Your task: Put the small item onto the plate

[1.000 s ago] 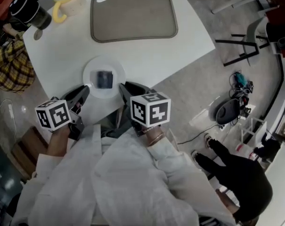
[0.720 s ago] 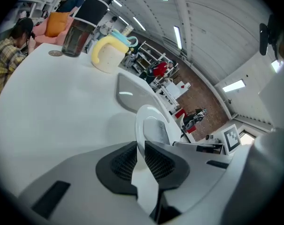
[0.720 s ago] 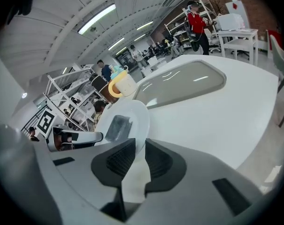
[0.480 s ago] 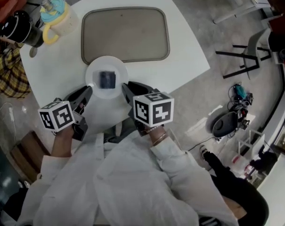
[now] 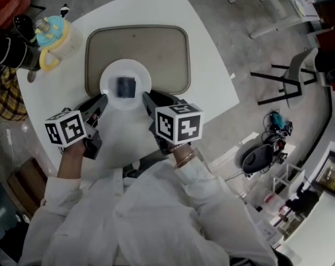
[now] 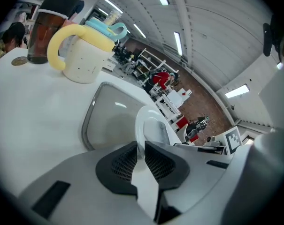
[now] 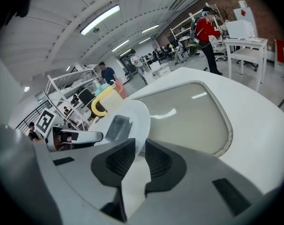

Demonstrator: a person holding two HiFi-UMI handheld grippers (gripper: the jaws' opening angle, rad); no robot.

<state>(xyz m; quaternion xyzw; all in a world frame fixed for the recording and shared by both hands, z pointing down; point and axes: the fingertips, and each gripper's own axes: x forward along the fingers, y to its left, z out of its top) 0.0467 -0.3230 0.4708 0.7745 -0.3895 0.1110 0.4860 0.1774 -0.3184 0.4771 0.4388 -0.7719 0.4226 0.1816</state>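
The small item (image 5: 125, 86), dark and flat, lay at the centre of the white plate (image 5: 108, 76), so placement appeared complete. The left claw (image 5: 103, 99) and the right claw (image 5: 145, 97) were each clamped on opposite rims, with the plate over the near part of the tray (image 5: 173, 54) on the surface (image 5: 211, 87). The probable next step was to set the plate down level, then release both rims.
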